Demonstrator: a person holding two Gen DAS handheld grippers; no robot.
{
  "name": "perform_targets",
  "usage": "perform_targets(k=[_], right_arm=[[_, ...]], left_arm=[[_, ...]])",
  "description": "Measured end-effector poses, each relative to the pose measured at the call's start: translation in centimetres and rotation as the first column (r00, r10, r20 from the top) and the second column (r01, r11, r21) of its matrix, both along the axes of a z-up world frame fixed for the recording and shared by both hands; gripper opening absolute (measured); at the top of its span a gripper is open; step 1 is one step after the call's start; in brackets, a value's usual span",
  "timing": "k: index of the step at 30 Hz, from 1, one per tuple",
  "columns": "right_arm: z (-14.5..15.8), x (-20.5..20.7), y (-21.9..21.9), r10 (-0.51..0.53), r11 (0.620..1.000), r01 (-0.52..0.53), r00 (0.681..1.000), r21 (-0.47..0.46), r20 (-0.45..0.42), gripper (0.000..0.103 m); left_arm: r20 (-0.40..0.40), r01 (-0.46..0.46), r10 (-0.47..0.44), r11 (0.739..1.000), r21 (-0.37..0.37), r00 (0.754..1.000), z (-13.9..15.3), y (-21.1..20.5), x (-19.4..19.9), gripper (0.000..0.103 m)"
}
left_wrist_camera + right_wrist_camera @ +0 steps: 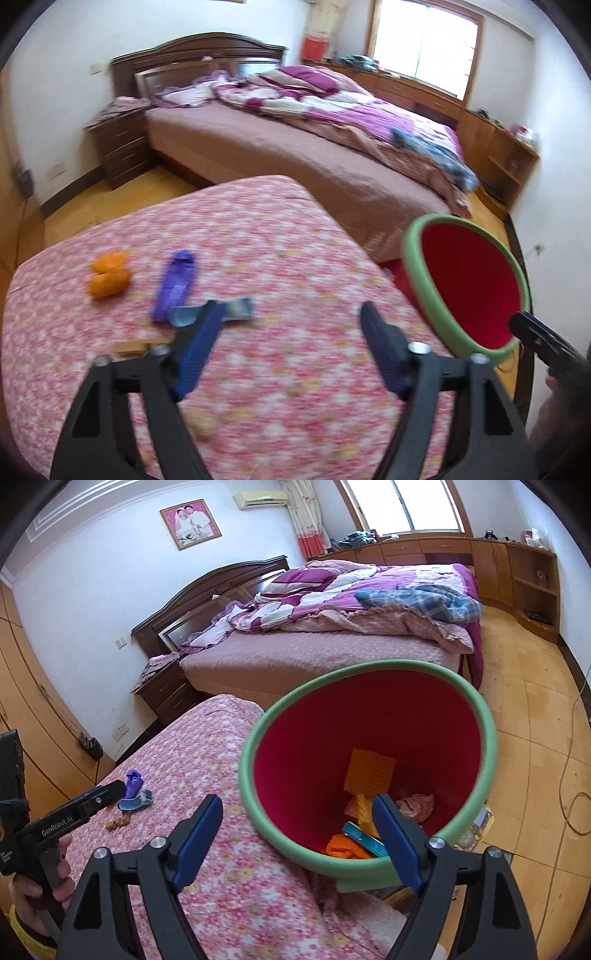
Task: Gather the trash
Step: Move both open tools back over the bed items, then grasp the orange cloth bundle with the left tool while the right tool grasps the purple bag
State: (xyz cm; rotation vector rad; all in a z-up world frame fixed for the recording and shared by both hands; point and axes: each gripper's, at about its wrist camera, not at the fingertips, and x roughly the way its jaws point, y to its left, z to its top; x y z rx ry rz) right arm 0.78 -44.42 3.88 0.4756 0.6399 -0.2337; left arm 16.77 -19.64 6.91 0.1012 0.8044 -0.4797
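On the pink floral tabletop (280, 236) lie orange peel (109, 277), a purple wrapper (175, 284), a blue wrapper (236, 310) and a small brown scrap (129, 347). My left gripper (290, 308) hovers open just short of the blue wrapper, holding nothing. A red bin with a green rim (247, 771) stands at the table's right edge. It holds an orange sheet (369, 775), a pink crumpled wrapper (417, 803) and a teal packet (364, 838). My right gripper (297, 801) is open and holds nothing above the bin's near rim. The purple wrapper (133, 781) also shows there, beside the left gripper (114, 788).
A large bed (295, 653) with rumpled purple bedding stands beyond the table, a dark nightstand (166, 690) at its left. Wooden cabinets (532, 583) line the far wall. A cable (569, 775) trails over the yellow floor tiles right of the bin. A hand (37, 886) grips the left tool.
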Motion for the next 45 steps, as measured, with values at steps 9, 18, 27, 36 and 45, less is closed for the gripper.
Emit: perform_targets(k=[9,18,27,36,45], right_arm=[[0.3,2.9,2.5,0.059,0.998,-0.059,0.998,0.002,0.0,0.086],[-0.5,4.4,3.7,0.077,0.997,-0.077,0.996,-0.002,-0.035,0.086],[-1.5,5.0,3.9,0.074,0.997,-0.075,0.995,-0.003,-0.073,0.086],[-1.8,5.8,4.8,0.101,0.995,-0.103,0.991,-0.018,-0.083,0.086],[-1.6,6.6,6.2,0.146,0.988,-0.149,0.985,-0.029,-0.09,0.086]], left_arm=[[0.005,-0.188,0.187,0.982,0.018,0.982,0.0,7.3,5.3,0.088],[-0.048,-0.295,0.299,0.953,0.068,0.953,-3.0,10.9,11.2,0.088],[-0.114,-0.265,0.275,0.959,0.101,0.955,-6.3,11.4,15.0,0.088],[-0.134,-0.26,0.277,0.957,0.13,0.951,-8.4,11.0,15.7,0.084],[-0.118,-0.3,0.308,0.951,0.077,0.944,-7.6,12.2,15.2,0.05]])
